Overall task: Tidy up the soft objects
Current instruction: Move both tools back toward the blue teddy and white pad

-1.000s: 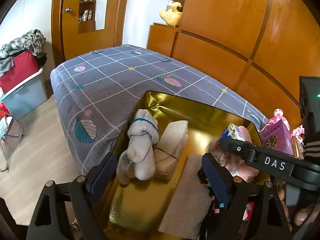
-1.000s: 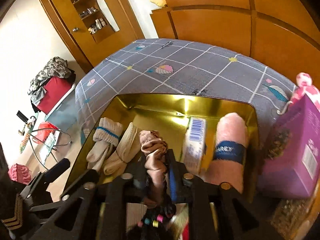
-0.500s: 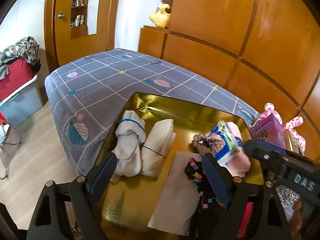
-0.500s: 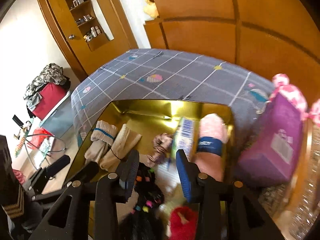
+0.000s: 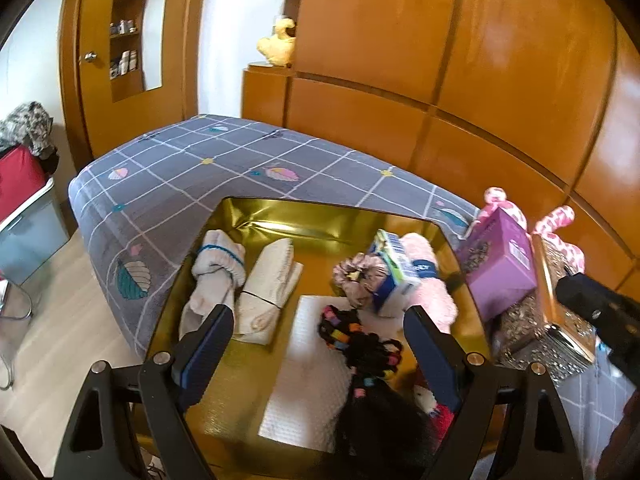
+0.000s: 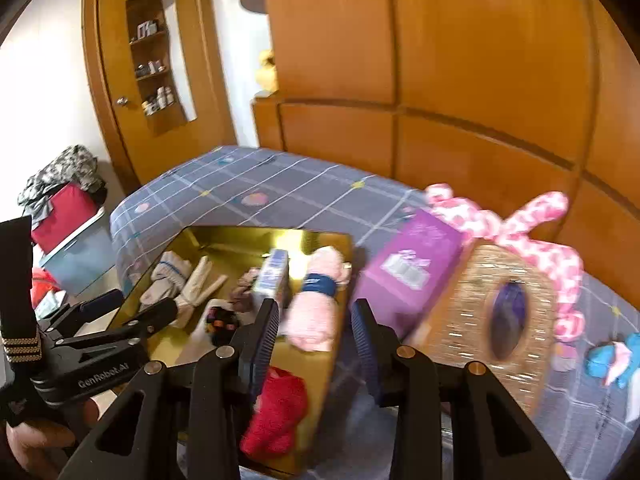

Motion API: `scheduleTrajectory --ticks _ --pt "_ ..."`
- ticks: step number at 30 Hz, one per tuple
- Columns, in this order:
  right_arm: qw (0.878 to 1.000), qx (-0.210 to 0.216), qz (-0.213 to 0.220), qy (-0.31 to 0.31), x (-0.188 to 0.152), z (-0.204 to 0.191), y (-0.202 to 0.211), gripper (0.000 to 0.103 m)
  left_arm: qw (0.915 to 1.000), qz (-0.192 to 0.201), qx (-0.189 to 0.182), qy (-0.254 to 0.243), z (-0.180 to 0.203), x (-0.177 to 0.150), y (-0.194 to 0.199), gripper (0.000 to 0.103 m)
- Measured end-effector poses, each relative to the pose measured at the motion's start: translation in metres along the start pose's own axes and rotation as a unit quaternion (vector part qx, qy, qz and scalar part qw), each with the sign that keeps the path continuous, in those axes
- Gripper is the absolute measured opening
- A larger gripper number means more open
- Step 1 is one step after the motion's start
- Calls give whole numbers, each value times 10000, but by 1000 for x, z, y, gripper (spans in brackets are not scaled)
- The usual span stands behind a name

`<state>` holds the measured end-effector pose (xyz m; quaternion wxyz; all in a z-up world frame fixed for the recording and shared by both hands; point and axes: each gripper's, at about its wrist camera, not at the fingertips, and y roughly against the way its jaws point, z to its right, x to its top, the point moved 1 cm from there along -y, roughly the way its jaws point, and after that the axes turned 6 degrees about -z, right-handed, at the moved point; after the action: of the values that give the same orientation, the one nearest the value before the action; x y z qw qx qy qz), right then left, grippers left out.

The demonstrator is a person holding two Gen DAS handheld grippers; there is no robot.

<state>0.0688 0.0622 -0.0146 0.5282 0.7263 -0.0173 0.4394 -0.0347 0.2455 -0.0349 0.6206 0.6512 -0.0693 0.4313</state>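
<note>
A gold tray (image 5: pixel 320 210) lies on the bed. It holds white socks (image 5: pixel 218 268), a beige folded pair (image 5: pixel 272 280), a brownish-pink scrunchie (image 5: pixel 356 276), a blue-and-white box (image 5: pixel 394 272), a pink rolled towel (image 5: pixel 432 284), a white cloth (image 5: pixel 308 380) and black beaded hair ties (image 5: pixel 360 340). My left gripper (image 5: pixel 318 348) hangs open and wide above the tray's near half, holding nothing. My right gripper (image 6: pixel 314 336) is open over the tray's right edge with nothing between its fingers. The pink towel (image 6: pixel 320 304) lies beyond it and a red fluffy item (image 6: pixel 276 412) below it.
A purple box (image 6: pixel 412 272), a woven tissue box (image 6: pixel 504 308) and a pink spotted plush (image 6: pixel 552 248) sit right of the tray on the grey checked sheet (image 5: pixel 180 168). A blue soft item (image 6: pixel 608 360) lies at far right. Wooden panels stand behind the bed.
My right gripper opened, left the scrunchie in the tray, then drew back, up and to the right. My left gripper pulled back and rose slightly, still open.
</note>
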Motion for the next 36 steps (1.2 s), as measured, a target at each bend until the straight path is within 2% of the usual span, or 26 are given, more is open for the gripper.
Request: scheduleTrajectory --ticks 7,19,30,36 --pt "9984 -450 194 -268 -15 48 34 38 9993 67 -160 -324 25 -4 14 87" --pt "9864 -1316 113 -976 -50 142 65 38 9936 32 -443 -1042 78 -19 27 87" --pt "9672 -1938 -19 -1641 -81 216 88 38 9811 -116 -795 -1762 126 -42 33 87" --pt "9474 -2512 -81 -1982 -96 268 103 38 9721 -151 -949 -2141 150 -52 38 87"
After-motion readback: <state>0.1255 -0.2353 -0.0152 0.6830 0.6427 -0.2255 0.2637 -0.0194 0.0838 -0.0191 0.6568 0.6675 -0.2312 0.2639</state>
